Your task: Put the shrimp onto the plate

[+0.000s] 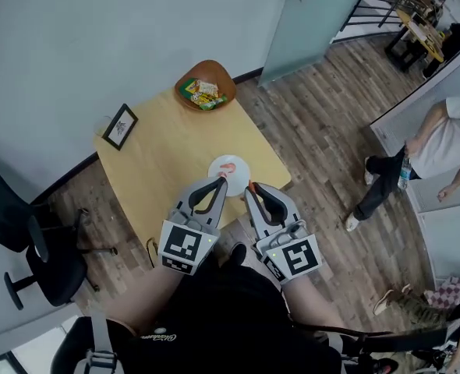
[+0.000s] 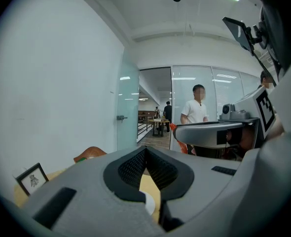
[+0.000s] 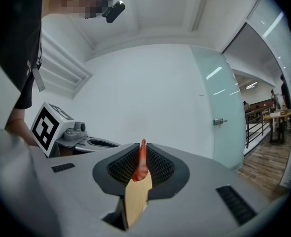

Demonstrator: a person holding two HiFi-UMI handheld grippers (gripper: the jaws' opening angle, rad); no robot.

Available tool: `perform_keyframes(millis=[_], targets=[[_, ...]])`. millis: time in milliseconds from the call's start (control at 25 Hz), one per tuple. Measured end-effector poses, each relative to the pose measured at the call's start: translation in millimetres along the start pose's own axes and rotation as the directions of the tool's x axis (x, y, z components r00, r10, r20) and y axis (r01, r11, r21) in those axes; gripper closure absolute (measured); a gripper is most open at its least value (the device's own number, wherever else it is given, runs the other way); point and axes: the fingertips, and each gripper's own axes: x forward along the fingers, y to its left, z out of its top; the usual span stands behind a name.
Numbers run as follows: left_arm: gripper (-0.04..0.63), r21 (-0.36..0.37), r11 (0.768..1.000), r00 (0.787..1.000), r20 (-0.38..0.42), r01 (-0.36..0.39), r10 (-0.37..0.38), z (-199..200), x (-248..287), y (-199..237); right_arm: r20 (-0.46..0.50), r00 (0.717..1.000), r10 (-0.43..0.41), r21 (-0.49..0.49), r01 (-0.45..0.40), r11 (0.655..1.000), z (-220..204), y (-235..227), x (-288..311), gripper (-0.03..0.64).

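- A shrimp (image 3: 140,164) is being pinched between the closed jaws of the right gripper (image 3: 141,154). In the right gripper view its long axis is being held upright, with the thin end pointing up past the jaw tips.
- In the head view this gripper is being held over the near edge of the table (image 1: 168,154), just beside the white plate (image 1: 242,166), so the gripped shrimp is being carried off the plate.
- The jaws of the left gripper (image 2: 145,154) are being pressed together at their tips, and nothing is being gripped between them.
- A curved orange-red piece (image 1: 228,167) is being carried on the plate; it is too small to be named for certain.
- Coloured snack packets (image 1: 204,92) are being held in a wooden bowl (image 1: 214,68) at the far corner of the table.
- A small framed picture (image 1: 120,126) is being propped at the table's left corner.
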Motion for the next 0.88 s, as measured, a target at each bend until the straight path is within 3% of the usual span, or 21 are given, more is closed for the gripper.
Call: perform_keyframes(millis=[400,880], targets=[[0.594,-0.07,0.997,0.995,-0.099,-0.016,0.009,-52.5,11.2,7.9,-0.112,0.993,0.023,0.09,-0.013,0.996,-59.5,-2.1,10.8,0.572],[0.594,-0.11,0.993,0.992,-0.124,-0.045,0.032,-71.3,17.1,18.1,-0.184,0.982,0.046,0.1,-0.028,0.995,-93.9,-11.6,29.6,0.572]])
